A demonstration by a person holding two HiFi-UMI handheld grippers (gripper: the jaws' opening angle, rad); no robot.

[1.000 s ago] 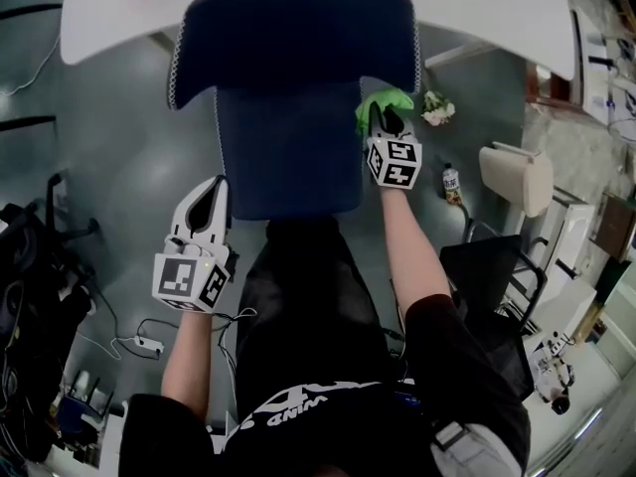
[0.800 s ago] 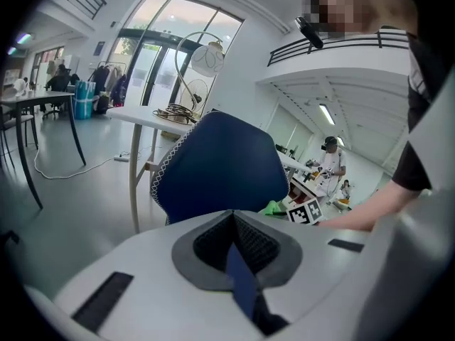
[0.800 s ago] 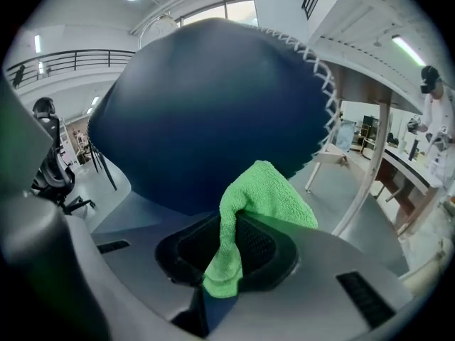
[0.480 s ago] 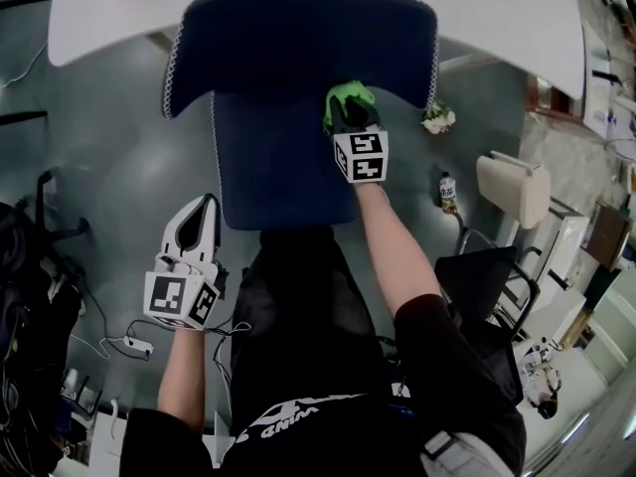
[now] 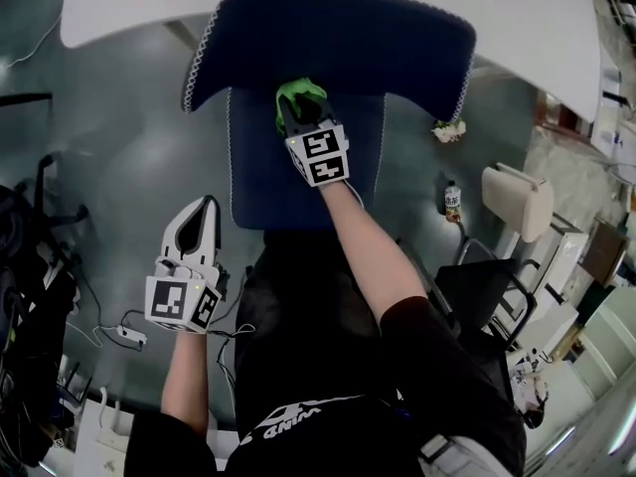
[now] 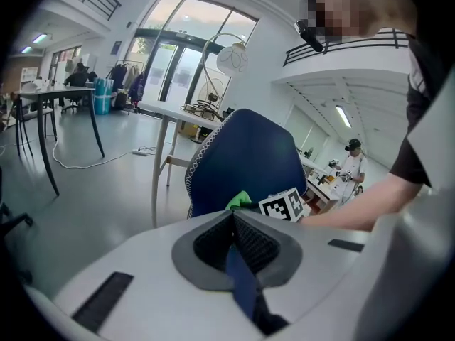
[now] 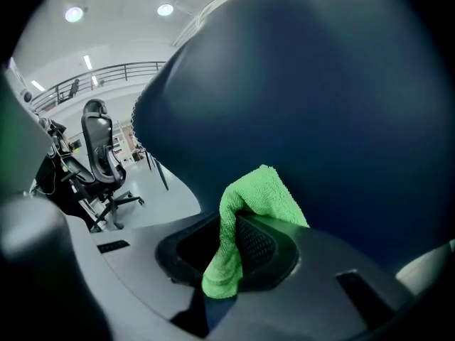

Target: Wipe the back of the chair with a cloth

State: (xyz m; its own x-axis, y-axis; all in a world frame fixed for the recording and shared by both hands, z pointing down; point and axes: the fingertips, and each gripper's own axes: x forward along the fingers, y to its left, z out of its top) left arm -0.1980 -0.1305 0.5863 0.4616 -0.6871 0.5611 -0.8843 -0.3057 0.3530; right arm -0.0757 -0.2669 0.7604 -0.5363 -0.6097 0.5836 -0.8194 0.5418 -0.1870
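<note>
Right gripper: the right gripper (image 5: 298, 117) has its jaws clamped on a green cloth (image 5: 299, 91). A fold is bunched over the tips and a tail hangs down between them.
Where the cloth is: pressed against the rear face of the blue chair back (image 5: 343, 38), about mid-width, right where the wide top part meets the narrower lower panel.
Why held like that: my guess is the wad pokes out past the tips so the fabric rubs the upholstery, not the plastic. The arm is stretched forward to reach it.
Left gripper: the left gripper (image 5: 206, 210) hangs low by the person's left side, well apart from the chair, jaws together with nothing in them. It looks parked out of the way, since one tool is enough for the wipe.
Chair position: pushed in under a white table (image 5: 119, 13), so the back faces the person, which is handy for this job.
Progress: reads as mid-wipe to me. I can't tell how much is covered, there's no visible dirt or wet trail.
Writing: the marker cube (image 5: 318, 155) on the right gripper only has black-and-white square patterns, no words. The white lettering on the person's black shirt (image 5: 298, 420) is upside down in the head view; it looks like "WIND" but I wouldn't swear to it. The small bottle (image 5: 452, 203) on the floor off to the right has a label that's too tiny to read.
</note>
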